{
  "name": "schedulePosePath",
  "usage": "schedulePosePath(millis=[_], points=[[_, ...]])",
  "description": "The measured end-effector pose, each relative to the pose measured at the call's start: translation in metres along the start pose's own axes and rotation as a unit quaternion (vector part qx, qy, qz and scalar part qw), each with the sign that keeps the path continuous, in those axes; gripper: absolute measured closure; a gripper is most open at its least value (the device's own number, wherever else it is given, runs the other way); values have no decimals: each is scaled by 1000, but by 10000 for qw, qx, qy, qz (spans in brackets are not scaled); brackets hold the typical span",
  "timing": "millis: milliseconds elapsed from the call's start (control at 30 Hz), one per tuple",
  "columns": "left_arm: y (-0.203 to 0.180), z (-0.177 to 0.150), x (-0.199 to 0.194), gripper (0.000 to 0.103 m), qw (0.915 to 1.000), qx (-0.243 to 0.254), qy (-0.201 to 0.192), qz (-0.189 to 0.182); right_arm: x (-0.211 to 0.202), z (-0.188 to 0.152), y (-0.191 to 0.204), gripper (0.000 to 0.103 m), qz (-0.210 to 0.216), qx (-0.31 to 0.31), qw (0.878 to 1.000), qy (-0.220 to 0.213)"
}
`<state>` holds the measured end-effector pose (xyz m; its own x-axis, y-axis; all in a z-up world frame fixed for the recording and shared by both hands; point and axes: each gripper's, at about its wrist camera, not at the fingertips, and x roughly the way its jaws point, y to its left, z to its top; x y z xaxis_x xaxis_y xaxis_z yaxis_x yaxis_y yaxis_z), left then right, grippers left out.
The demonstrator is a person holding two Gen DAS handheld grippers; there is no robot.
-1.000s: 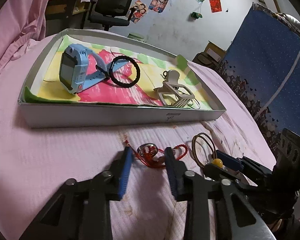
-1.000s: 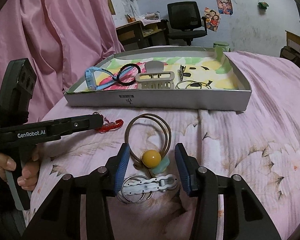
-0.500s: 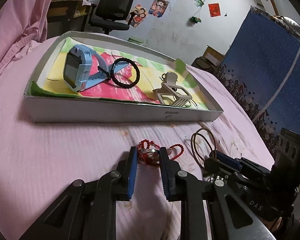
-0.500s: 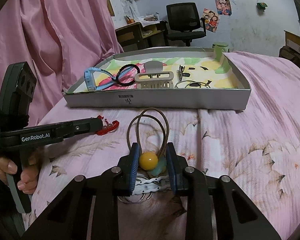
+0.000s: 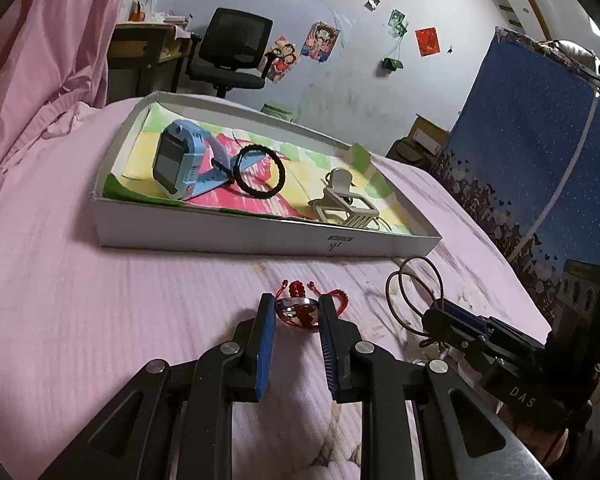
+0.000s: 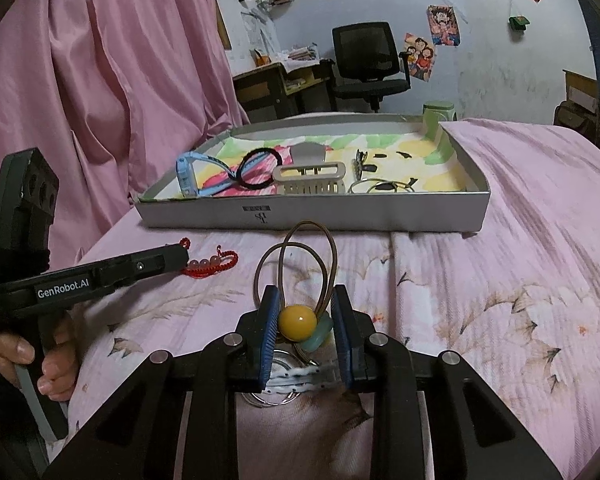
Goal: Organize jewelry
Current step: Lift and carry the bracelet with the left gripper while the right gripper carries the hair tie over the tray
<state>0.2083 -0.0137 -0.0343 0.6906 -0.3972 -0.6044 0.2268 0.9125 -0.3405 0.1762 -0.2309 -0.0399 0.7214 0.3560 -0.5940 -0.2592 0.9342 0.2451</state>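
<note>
Since a second ago both grippers have closed in from a wide spread and both views now sit higher over the bed. The left gripper [image 5: 296,314] has its jaws drawn narrow around the red beaded bracelet [image 5: 300,312], whose silver charm sits between the blue pads; red cord spills out ahead of the tips. The right gripper [image 6: 305,322] is clamped on the brown hair tie with the yellow bead [image 6: 298,322]: the bead and a pale green bead beside it are pinched between the pads, and the two brown loops fan forward beyond the tips. Under that gripper, close to the camera, a white hair clip [image 6: 300,376] and a metal ring lie on the pink bedspread [image 5: 100,300].

The white tray [image 6: 312,216] lies straight ahead of both grippers, past the loops, already holding a blue smartwatch [image 5: 180,164], a black hair band [image 5: 260,172] and a beige claw clip [image 6: 310,180].

To carry this well, I would keep both grips firm, lift high enough for the dangling loops and cord to clear the tray's near wall, then release over bare lining: the left toward the near left area, the right toward the far right. The thin cord looks likely to slip or snag the wall.
</note>
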Motion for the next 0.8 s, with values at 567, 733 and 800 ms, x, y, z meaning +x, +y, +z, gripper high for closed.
schedulePosePath(millis=[567, 733, 800], points=[[-25, -7, -36, 83, 9960, 506, -667, 315, -22, -2, -1, 80, 90, 59, 9980, -617], [-30, -10, -43, 83, 9945, 647, -743, 361, -26, -2, -2, 80, 96, 69, 9975, -703], [-31, -10, -44, 83, 9944, 621, -769, 373, -26, -2, -2, 80, 97, 68, 9974, -707]])
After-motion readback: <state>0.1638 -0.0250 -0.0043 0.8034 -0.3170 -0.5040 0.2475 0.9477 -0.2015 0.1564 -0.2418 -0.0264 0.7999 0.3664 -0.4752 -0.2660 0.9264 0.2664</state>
